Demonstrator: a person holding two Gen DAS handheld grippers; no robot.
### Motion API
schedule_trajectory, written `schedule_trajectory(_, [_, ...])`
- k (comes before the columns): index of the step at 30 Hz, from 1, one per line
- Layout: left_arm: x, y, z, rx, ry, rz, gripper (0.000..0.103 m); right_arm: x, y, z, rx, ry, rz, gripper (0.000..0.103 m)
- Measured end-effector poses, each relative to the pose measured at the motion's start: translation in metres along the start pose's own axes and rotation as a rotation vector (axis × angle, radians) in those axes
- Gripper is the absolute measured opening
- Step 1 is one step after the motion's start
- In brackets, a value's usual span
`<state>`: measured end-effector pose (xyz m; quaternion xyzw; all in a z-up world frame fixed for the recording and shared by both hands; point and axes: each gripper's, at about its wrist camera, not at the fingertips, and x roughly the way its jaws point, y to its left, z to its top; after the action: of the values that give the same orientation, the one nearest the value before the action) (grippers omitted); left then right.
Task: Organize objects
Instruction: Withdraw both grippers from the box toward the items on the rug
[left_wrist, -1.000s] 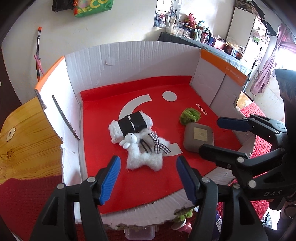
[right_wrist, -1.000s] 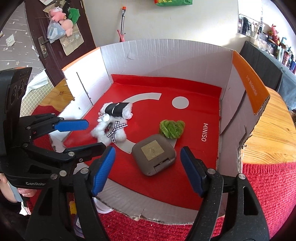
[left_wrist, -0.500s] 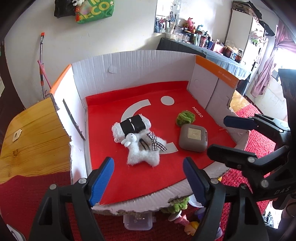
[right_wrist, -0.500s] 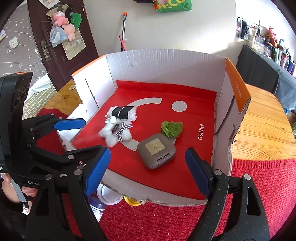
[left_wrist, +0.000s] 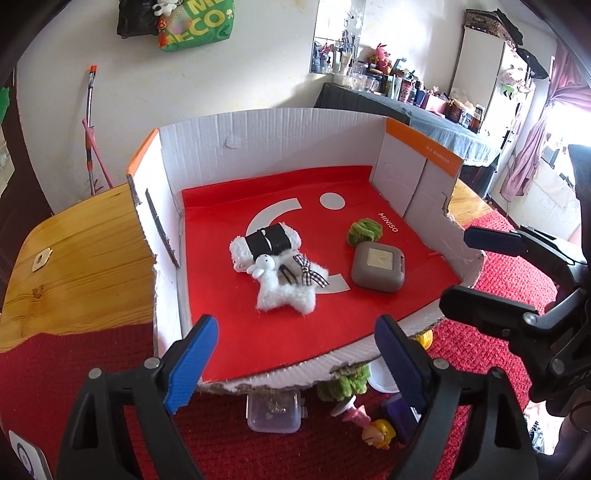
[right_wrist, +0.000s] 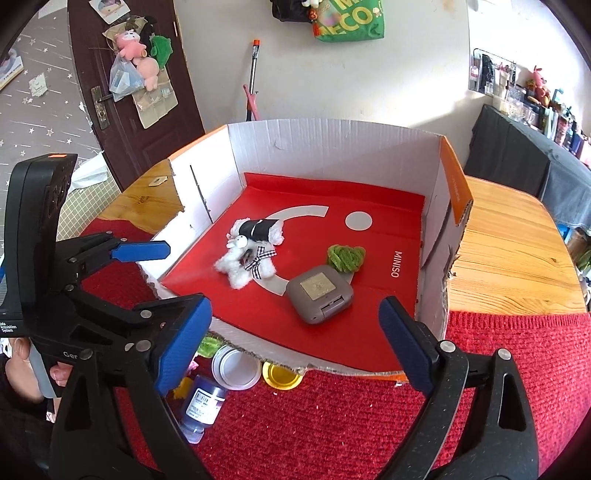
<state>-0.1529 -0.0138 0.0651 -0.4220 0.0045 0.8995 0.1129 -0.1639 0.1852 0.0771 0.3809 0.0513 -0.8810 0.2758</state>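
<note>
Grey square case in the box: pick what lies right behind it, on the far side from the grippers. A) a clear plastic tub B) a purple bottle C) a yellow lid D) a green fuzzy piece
D: the green fuzzy piece sits against the far edge of the grey case on the box's red floor.

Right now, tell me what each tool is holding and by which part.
Nothing. The left tool and right tool have just been opening, with nothing between their pads; both are in front of the cardboard box.
</note>
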Motion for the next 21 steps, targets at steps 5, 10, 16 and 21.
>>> schedule_trajectory(5, [-0.006, 0.001, -0.004, -0.016, -0.01, -0.007, 0.092, -0.006, 0.002, -0.004, -0.006, -0.012, -0.001, 0.097])
schedule_trajectory(10, [-0.012, 0.003, -0.009, -0.035, -0.02, -0.009, 0.097, -0.014, 0.004, -0.008, 0.0, -0.03, 0.007, 0.097])
schedule_trajectory(16, [-0.02, 0.003, -0.014, -0.051, -0.033, -0.012, 0.101, -0.021, 0.008, -0.011, -0.008, -0.041, 0.004, 0.098])
schedule_trajectory(21, [-0.021, 0.001, -0.018, -0.058, -0.032, -0.019, 0.101, -0.026, 0.013, -0.015, -0.022, -0.049, -0.002, 0.098])
